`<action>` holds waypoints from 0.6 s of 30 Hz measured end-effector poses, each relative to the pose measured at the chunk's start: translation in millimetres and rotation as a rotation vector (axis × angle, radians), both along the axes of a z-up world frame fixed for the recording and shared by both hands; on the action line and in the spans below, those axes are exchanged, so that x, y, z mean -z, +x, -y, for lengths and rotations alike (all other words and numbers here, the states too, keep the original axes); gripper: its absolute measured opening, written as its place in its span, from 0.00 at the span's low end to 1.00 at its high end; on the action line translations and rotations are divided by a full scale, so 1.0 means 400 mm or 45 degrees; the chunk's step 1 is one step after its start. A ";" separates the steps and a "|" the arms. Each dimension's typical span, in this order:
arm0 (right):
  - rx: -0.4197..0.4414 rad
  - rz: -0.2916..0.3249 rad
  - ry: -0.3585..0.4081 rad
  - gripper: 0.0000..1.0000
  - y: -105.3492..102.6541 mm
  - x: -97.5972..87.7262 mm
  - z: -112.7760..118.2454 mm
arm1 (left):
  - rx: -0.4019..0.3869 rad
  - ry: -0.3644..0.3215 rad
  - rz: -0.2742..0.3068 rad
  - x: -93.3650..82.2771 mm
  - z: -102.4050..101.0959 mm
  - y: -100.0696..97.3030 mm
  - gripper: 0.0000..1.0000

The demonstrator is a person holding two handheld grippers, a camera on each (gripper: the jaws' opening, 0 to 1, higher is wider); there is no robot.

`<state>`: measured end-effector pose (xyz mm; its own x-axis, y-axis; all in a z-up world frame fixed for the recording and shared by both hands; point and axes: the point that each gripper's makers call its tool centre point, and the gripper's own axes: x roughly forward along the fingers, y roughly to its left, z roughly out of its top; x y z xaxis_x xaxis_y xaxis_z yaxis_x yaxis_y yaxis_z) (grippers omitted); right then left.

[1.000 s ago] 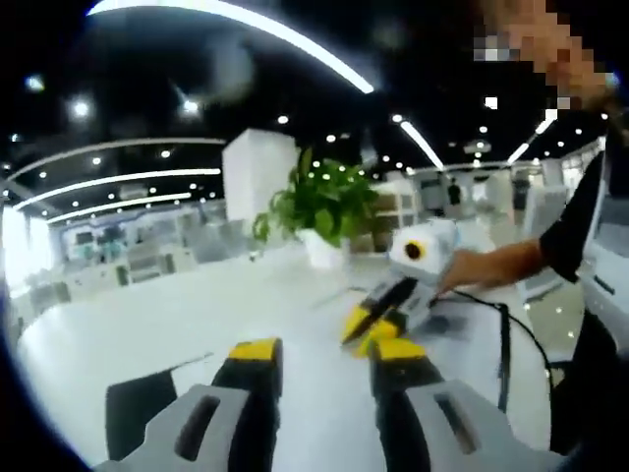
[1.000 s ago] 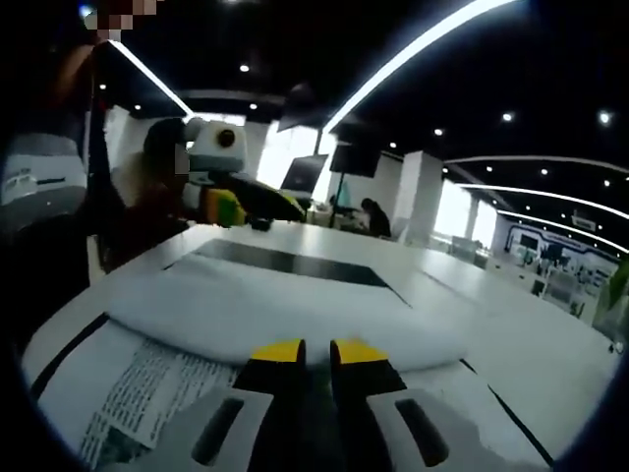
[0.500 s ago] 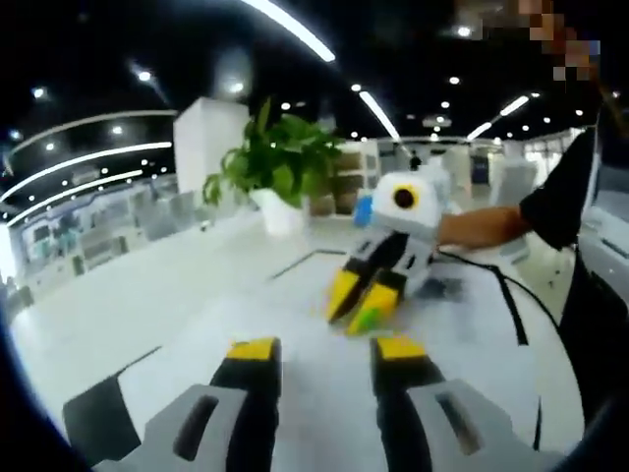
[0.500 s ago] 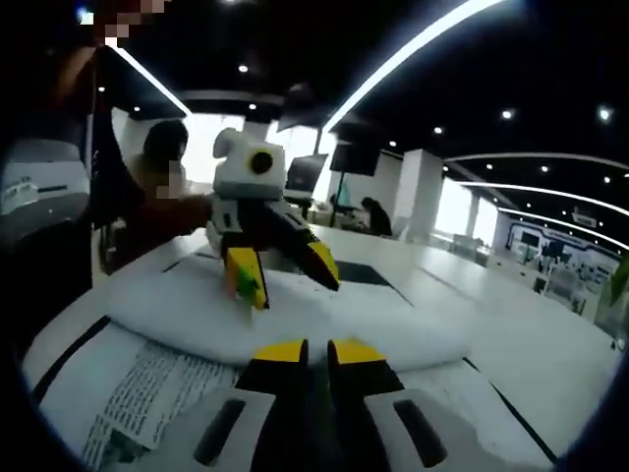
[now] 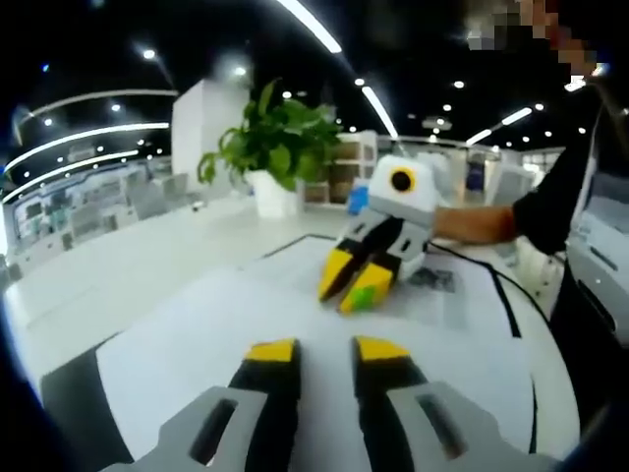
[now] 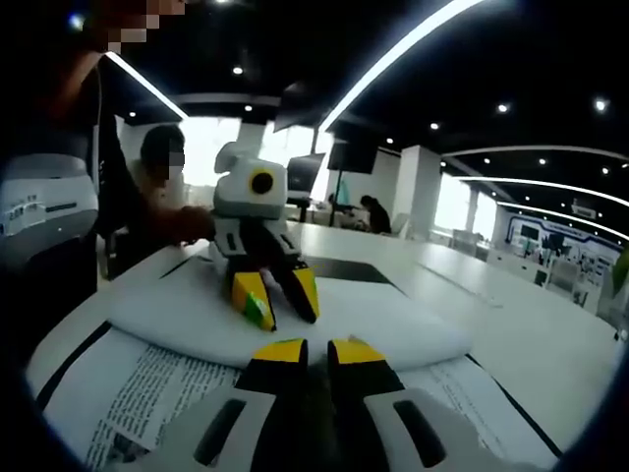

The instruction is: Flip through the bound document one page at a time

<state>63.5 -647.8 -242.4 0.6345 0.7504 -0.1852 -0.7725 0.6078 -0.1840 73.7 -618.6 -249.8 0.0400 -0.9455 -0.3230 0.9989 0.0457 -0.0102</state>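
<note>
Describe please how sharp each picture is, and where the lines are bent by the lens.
Left gripper view: the potted plant is fairly sharp, the right gripper soft, and the ceiling light strips curve strongly. Right gripper view: the printed text on the bound document is smeared and unreadable, the left gripper is clearer, and the table edge bows.

Bare white tabletop point(image 5: 128, 285) left of open document point(image 5: 295, 315): free room there, wide and flat. Potted plant point(image 5: 270, 147) stands at far side, well apart from page. Raised curled page point(image 6: 295, 320) lies across document between both hand-held grippers. Right hand-held gripper point(image 5: 359, 280) tips low over page, blocks middle. Person's body close at one tabletop edge.
</note>
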 end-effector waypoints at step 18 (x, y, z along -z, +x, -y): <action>0.011 -0.057 0.020 0.15 0.008 0.000 0.000 | 0.031 0.000 -0.008 0.013 -0.021 -0.007 0.15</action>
